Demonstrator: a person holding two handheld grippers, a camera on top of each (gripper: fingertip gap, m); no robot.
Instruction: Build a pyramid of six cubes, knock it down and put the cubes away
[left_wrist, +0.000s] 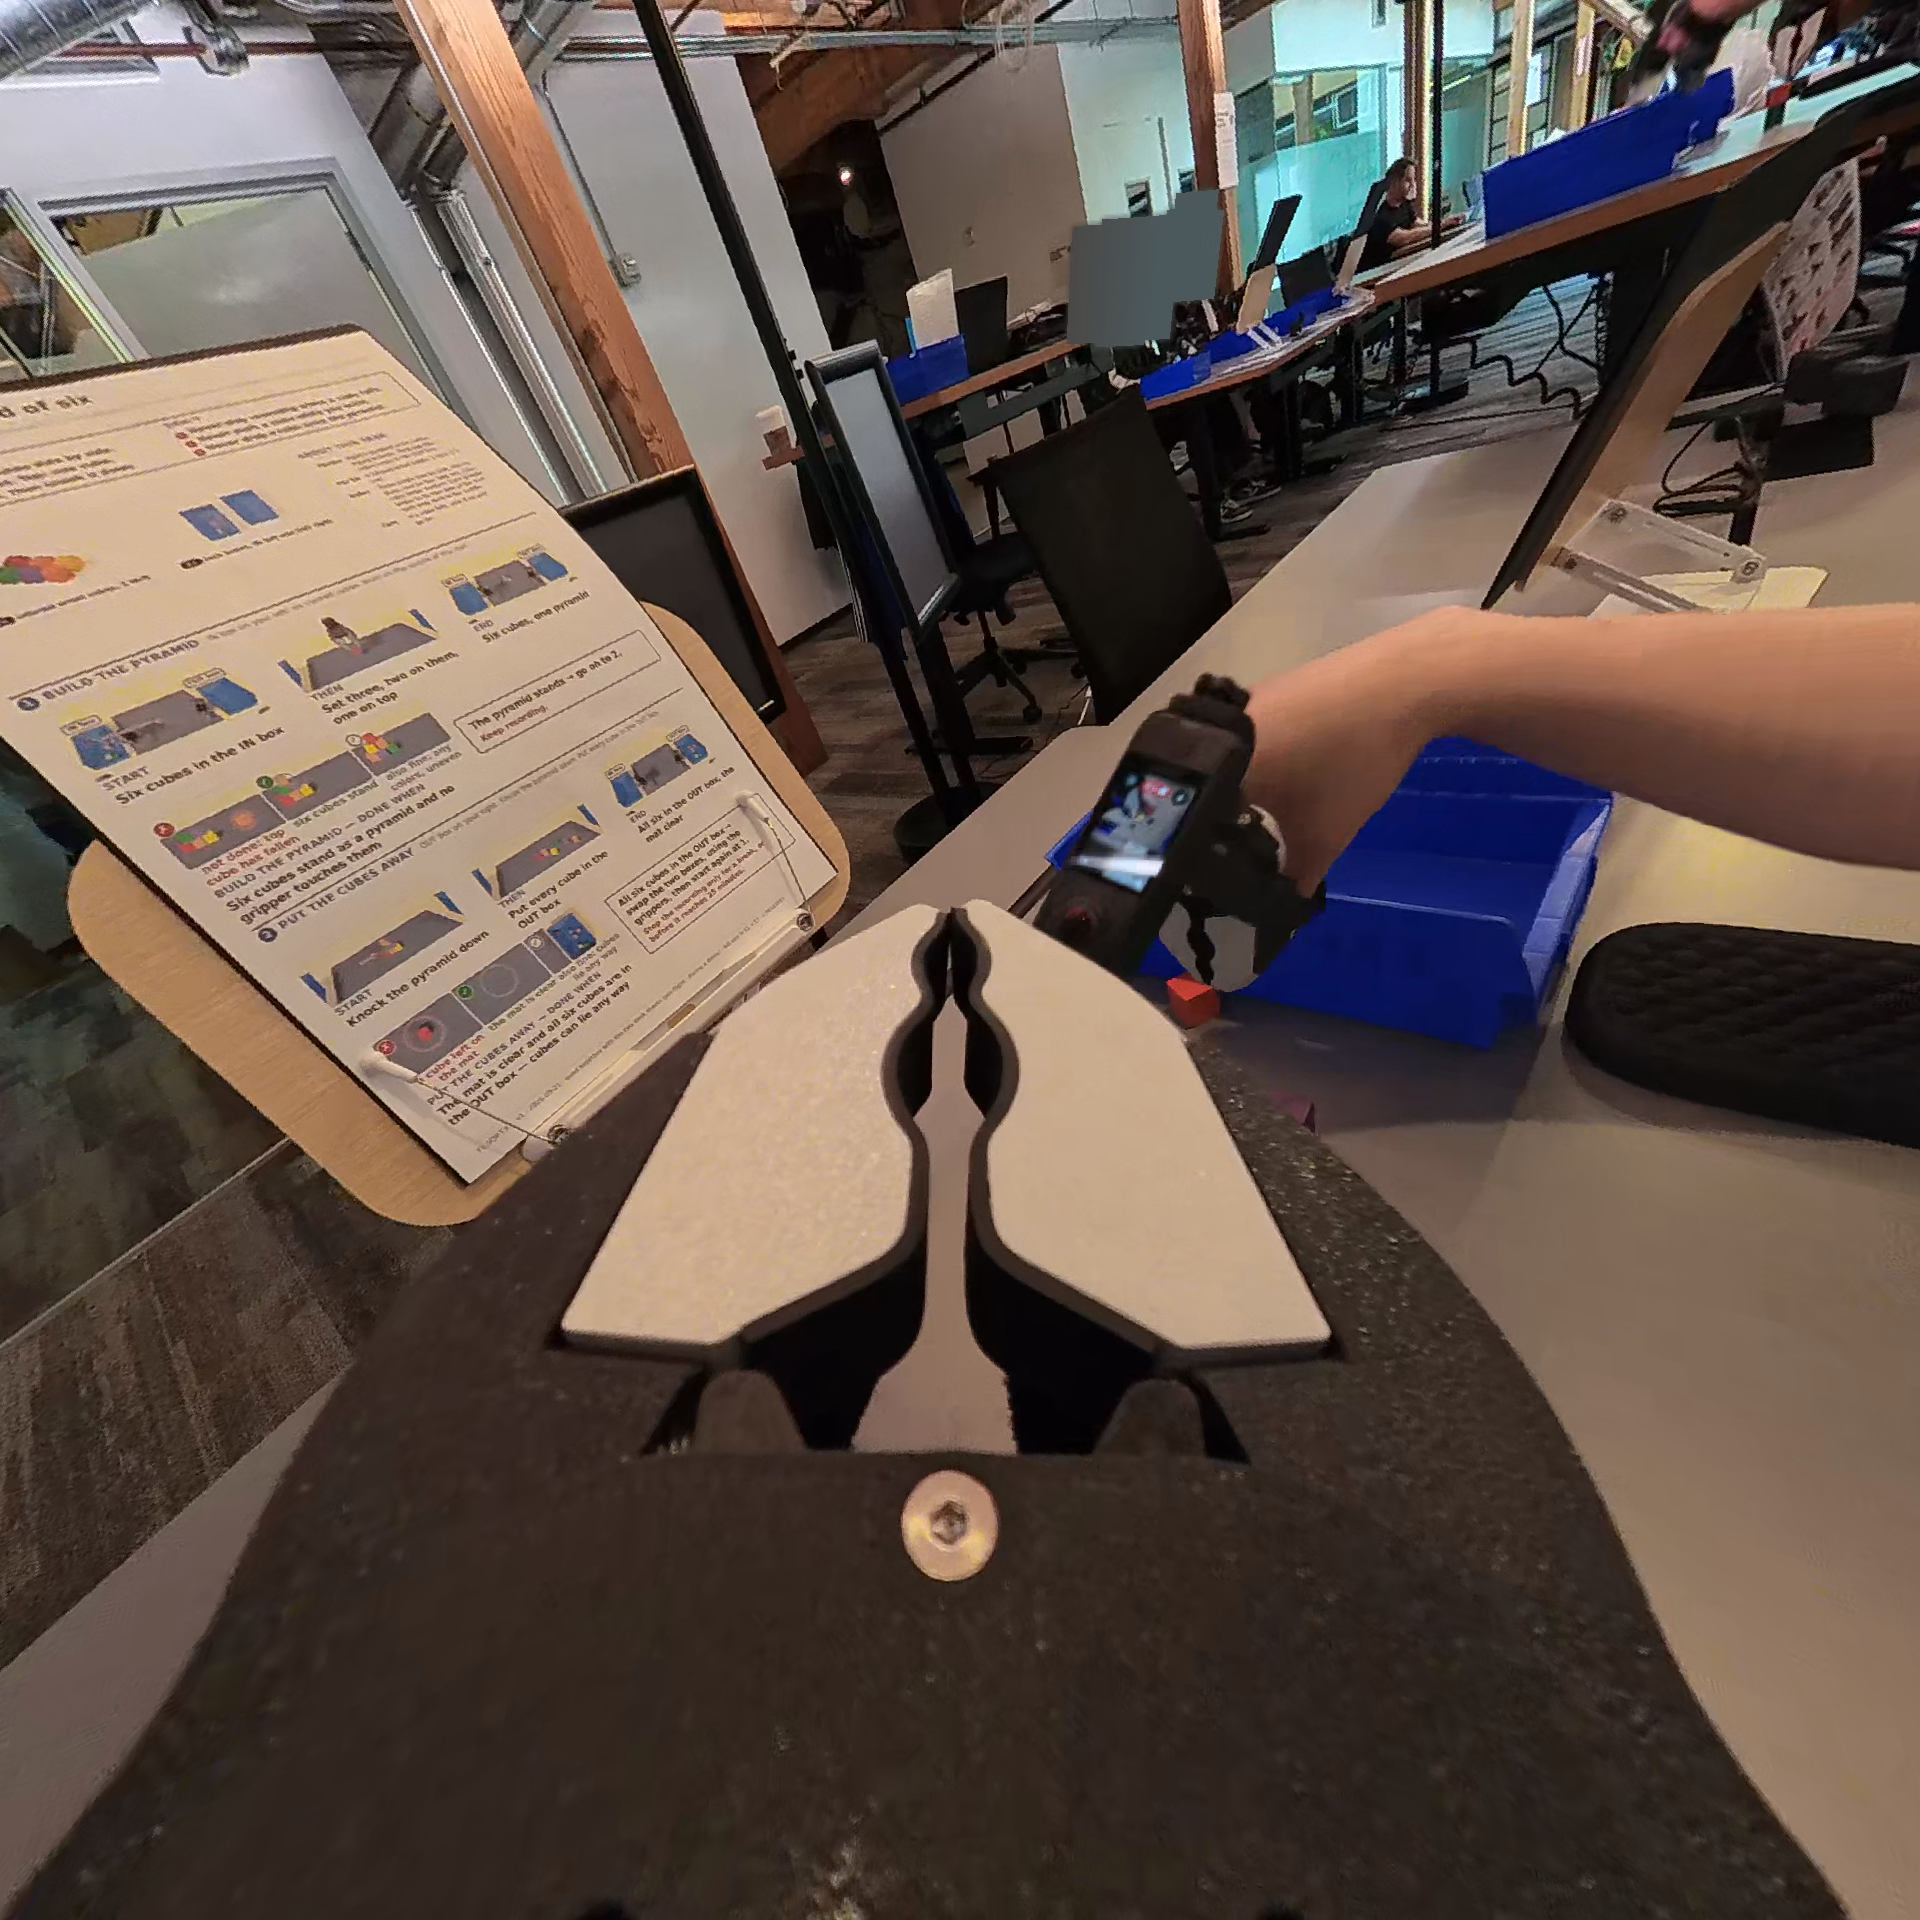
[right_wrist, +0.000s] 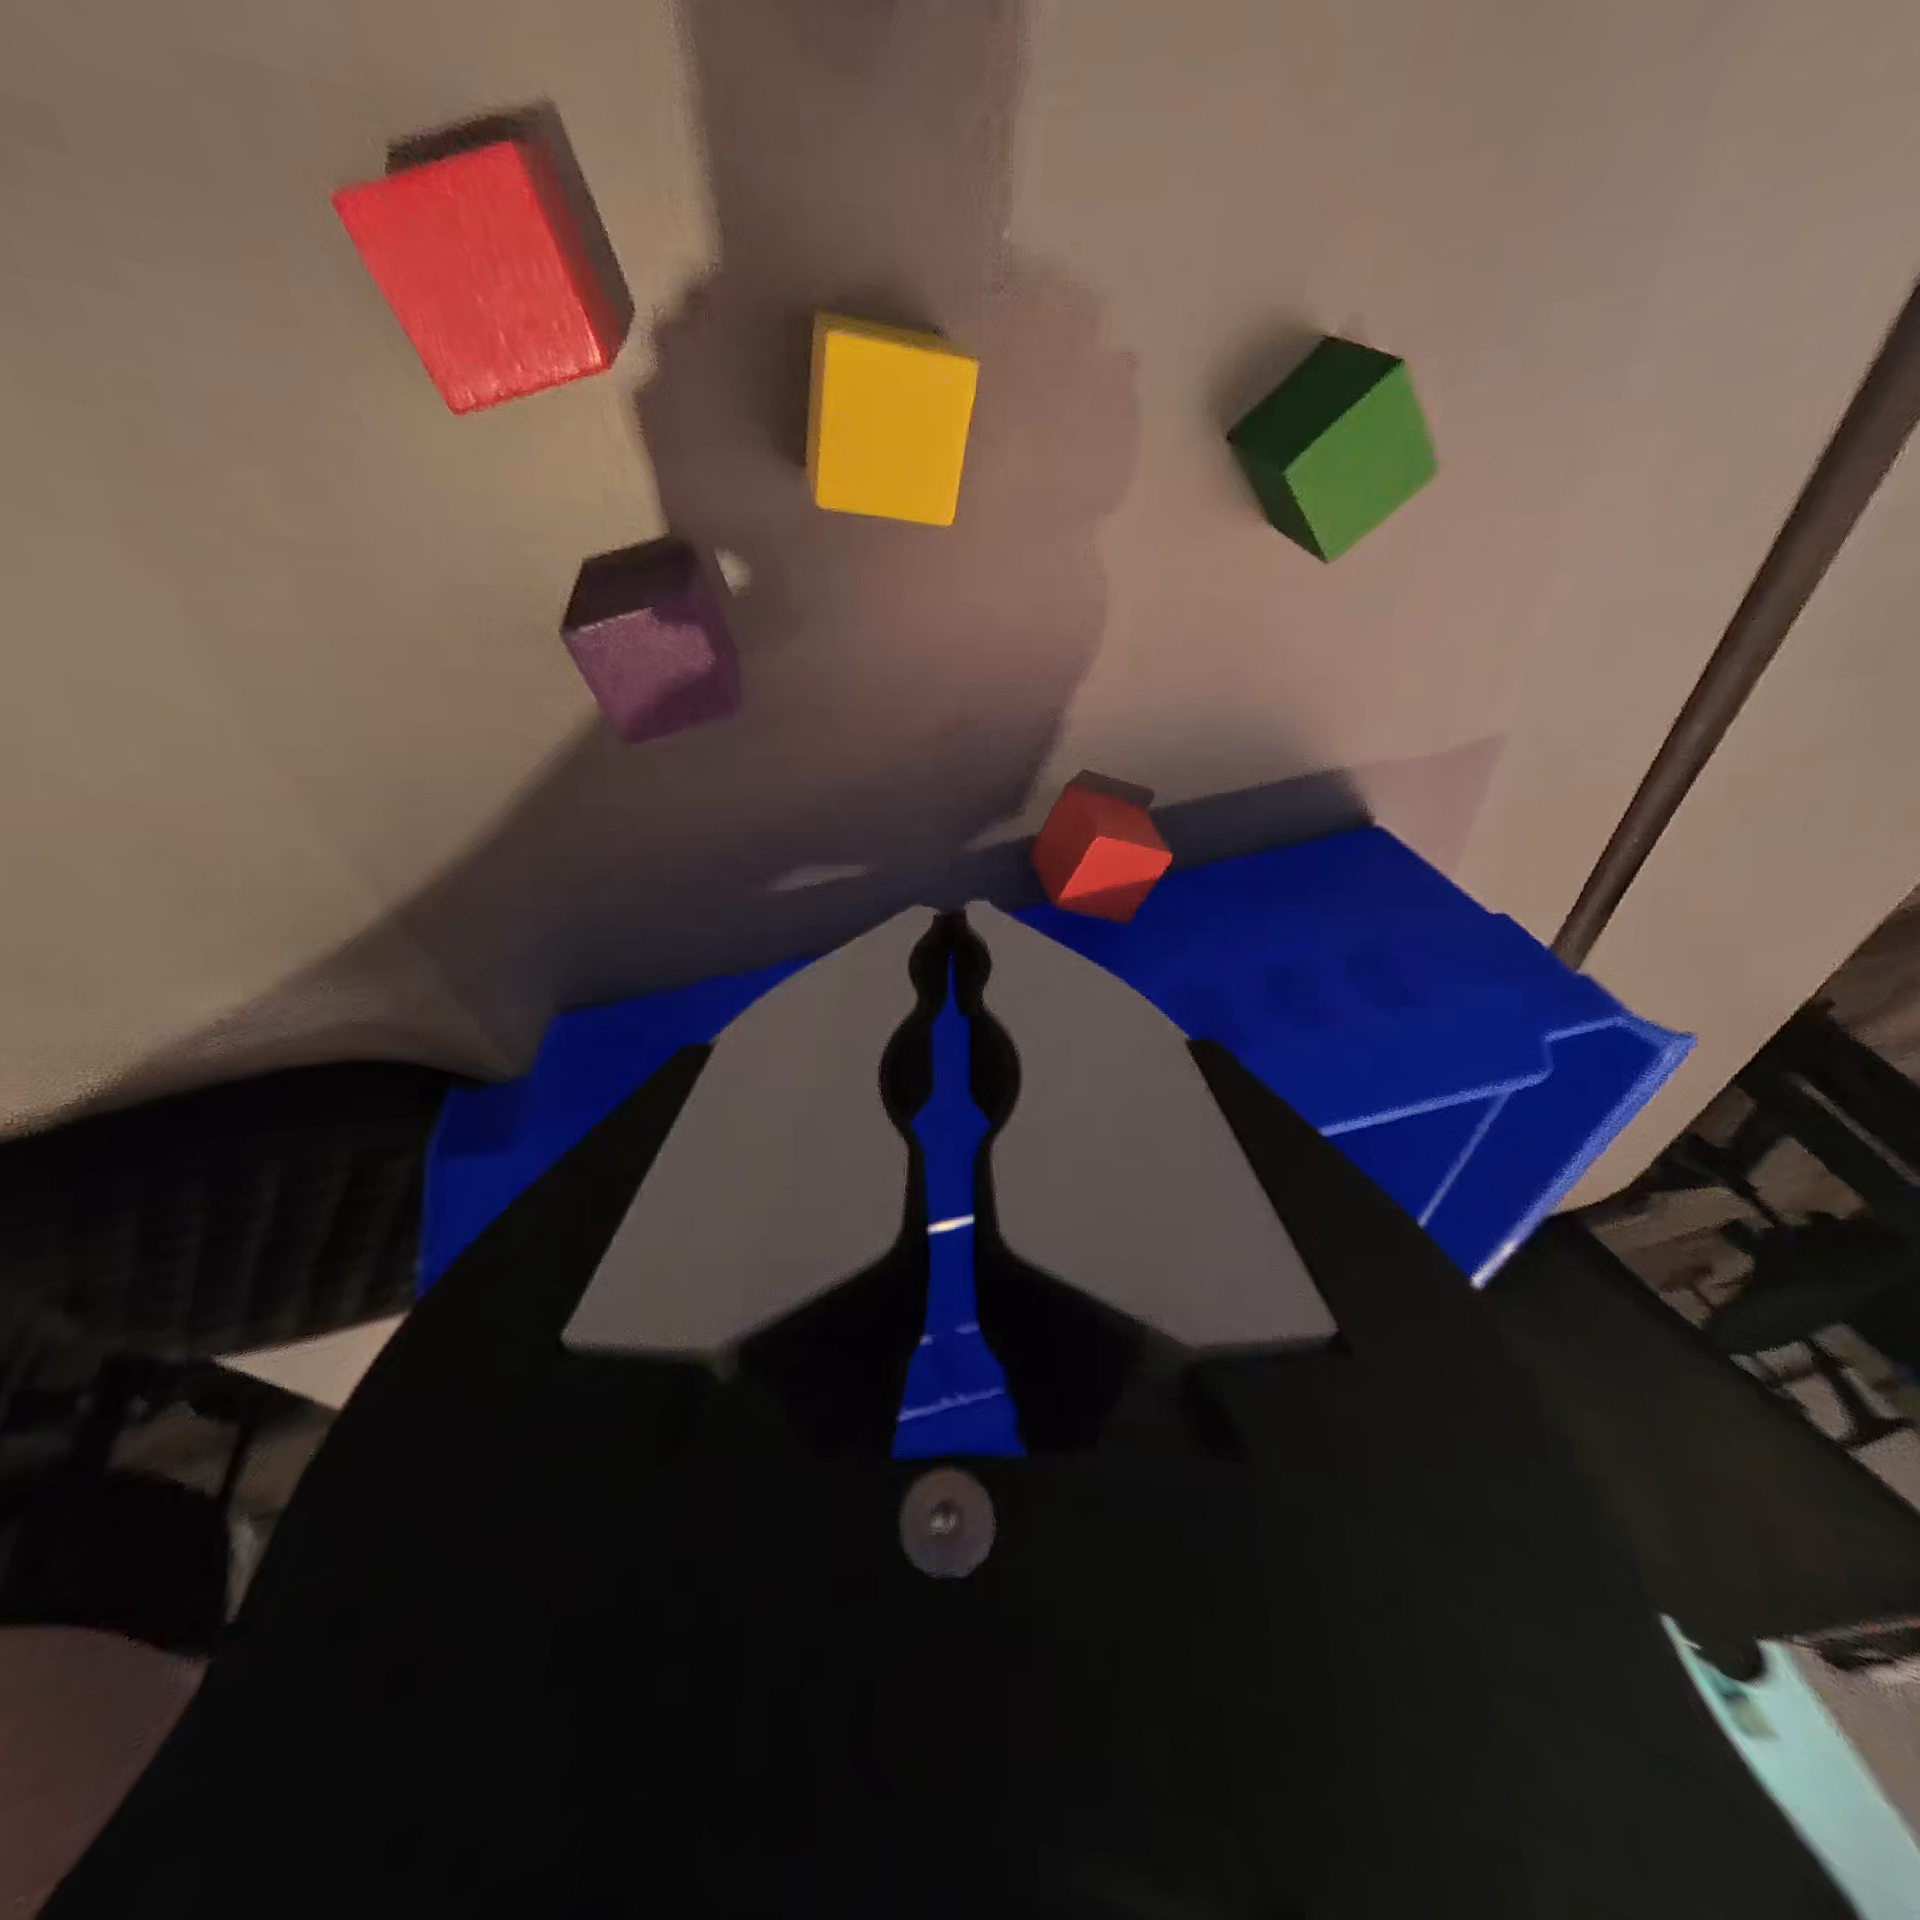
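In the right wrist view the right gripper (right_wrist: 948, 920) has its jaws closed on nothing, low centre, above the blue bin (right_wrist: 1351, 997). Five cubes lie apart on the bench (right_wrist: 208, 727): large red cube (right_wrist: 478, 275) upper left, yellow cube (right_wrist: 888, 421), green cube (right_wrist: 1335, 452), purple cube (right_wrist: 649, 644), and small red cube (right_wrist: 1101, 852) by the bin's rim. The left gripper (left_wrist: 951, 914) is also closed and empty.

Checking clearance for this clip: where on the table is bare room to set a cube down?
Free: the stretch between yellow cube and green cube, and left of purple cube, below the big red cube. Crowded: by the bin, where a small red cube sits.
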